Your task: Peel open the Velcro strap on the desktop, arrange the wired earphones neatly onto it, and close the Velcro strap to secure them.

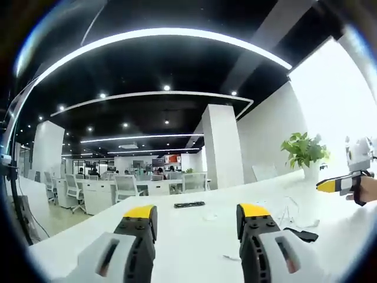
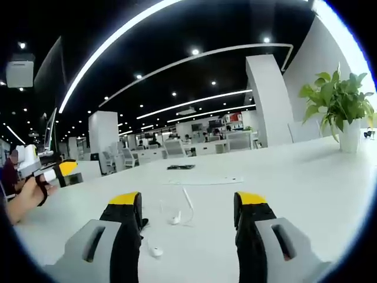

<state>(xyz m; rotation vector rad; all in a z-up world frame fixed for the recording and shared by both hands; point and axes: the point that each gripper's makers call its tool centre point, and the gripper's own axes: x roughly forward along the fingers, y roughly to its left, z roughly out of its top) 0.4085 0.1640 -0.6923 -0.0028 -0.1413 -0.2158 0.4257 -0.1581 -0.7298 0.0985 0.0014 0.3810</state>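
The white wired earphones [image 2: 177,217] lie loosely on the white table [image 2: 306,188], with one earbud [image 2: 156,252] near my right gripper's left jaw. A small black strap [image 1: 303,234] lies beside the earphone wire [image 1: 291,213], right of my left gripper's right jaw. My left gripper [image 1: 197,213] is open above the table with nothing between its jaws. My right gripper [image 2: 188,201] is open too, over the earphones without touching them. Each gripper also appears in the other's view, hand-held: the right gripper [image 1: 343,184] and the left gripper [image 2: 58,171].
A flat black object [image 1: 189,204] lies farther out on the table, also seen from the right gripper [image 2: 180,167]. A potted plant [image 2: 339,103] stands at the table's right end. Office desks and chairs [image 1: 126,187] fill the background.
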